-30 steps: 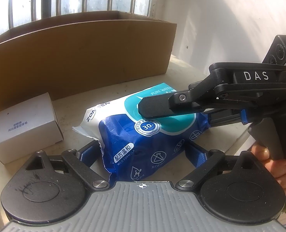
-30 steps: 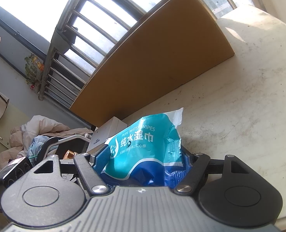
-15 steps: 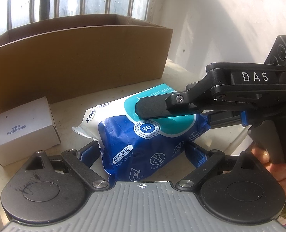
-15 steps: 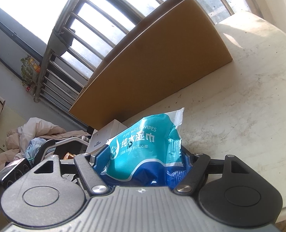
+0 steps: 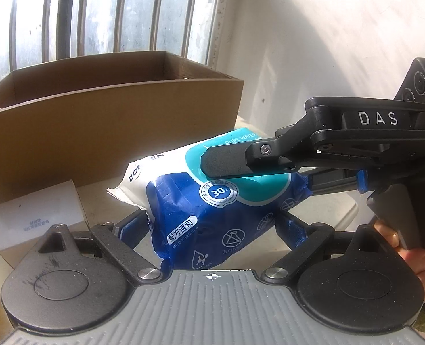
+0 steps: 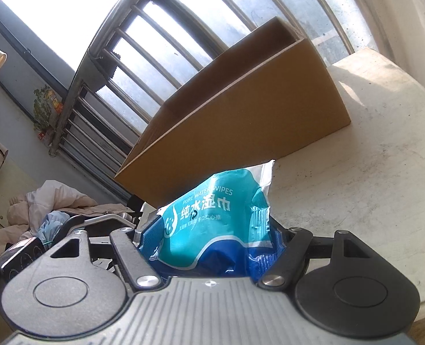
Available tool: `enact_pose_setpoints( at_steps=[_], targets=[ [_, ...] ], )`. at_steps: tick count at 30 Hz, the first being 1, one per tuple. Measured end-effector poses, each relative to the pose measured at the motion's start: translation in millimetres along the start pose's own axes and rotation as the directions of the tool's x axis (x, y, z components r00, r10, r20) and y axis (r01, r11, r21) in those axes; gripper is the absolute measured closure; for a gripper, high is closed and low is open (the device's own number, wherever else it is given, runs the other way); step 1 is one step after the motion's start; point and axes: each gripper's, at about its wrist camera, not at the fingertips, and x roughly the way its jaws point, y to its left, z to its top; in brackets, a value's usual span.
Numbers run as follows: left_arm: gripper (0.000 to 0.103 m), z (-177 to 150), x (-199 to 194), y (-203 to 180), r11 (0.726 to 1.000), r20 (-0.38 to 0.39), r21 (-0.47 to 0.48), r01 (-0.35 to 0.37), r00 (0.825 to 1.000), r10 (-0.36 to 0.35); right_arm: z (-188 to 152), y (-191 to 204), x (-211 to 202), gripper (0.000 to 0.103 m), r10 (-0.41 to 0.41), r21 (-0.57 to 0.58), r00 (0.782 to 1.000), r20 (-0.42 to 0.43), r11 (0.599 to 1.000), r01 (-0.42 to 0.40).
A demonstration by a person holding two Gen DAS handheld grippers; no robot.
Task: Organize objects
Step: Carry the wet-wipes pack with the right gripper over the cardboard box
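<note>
Both my tongs clamp one blue wet-wipes pack (image 5: 212,201) at frame centre: left gripper (image 5: 212,224) holds its near end, right gripper (image 5: 227,169) its far end, before the cardboard box (image 5: 97,132).

We see a barred window (image 5: 103,14) letting in bright daylight, with a white wall (image 5: 342,28) to its right catching sun and soft shadows. A pale, scuffed tabletop (image 6: 370,172) lies below. In the right wrist view, a heap of clothes (image 6: 48,210) sits off to the left by a grey wall (image 6: 14,80).
</note>
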Motion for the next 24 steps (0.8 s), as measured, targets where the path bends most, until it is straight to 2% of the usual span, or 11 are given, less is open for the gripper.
enact_pose_setpoints(
  at_steps=[8, 15, 16, 19, 21, 24],
  targets=[
    [0.009, 43.1, -21.2, -13.6, 0.998, 0.075, 0.050, -0.042, 0.996, 0.038, 38.6, 23.9, -14.3, 0.027, 0.046, -0.058, 0.995, 0.087, 0.997, -0.041],
    [0.009, 104.9, -25.2, -2.3, 0.993, 0.107, 0.061, -0.102, 0.990, 0.096, 101.7, 47.4, -1.5, 0.027, 0.105, -0.130, 0.989, 0.104, 0.987, -0.091],
    [0.009, 125.8, -23.9, 5.4, 0.992, 0.107, 0.055, -0.110, 0.989, 0.104, 110.2, 50.0, 2.5, 0.027, 0.110, -0.135, 0.989, 0.100, 0.986, -0.096],
    [0.009, 153.7, -13.4, 22.6, 0.989, 0.088, 0.033, -0.146, 0.986, 0.142, 145.0, 59.7, 27.5, 0.027, 0.133, -0.154, 0.989, 0.061, 0.980, -0.122],
    [0.009, 171.9, -3.8, 40.0, 0.986, 0.046, 0.010, -0.165, 0.985, 0.164, 165.5, 62.6, 50.9, 0.027, 0.141, -0.146, 0.990, 0.012, 0.980, -0.138],
    [0.009, 187.5, 30.9, 77.8, 0.981, -0.032, -0.068, -0.183, 0.983, 0.181, 193.2, 64.9, 94.3, 0.027, 0.131, -0.135, 0.989, -0.072, 0.981, -0.140]
  ],
)
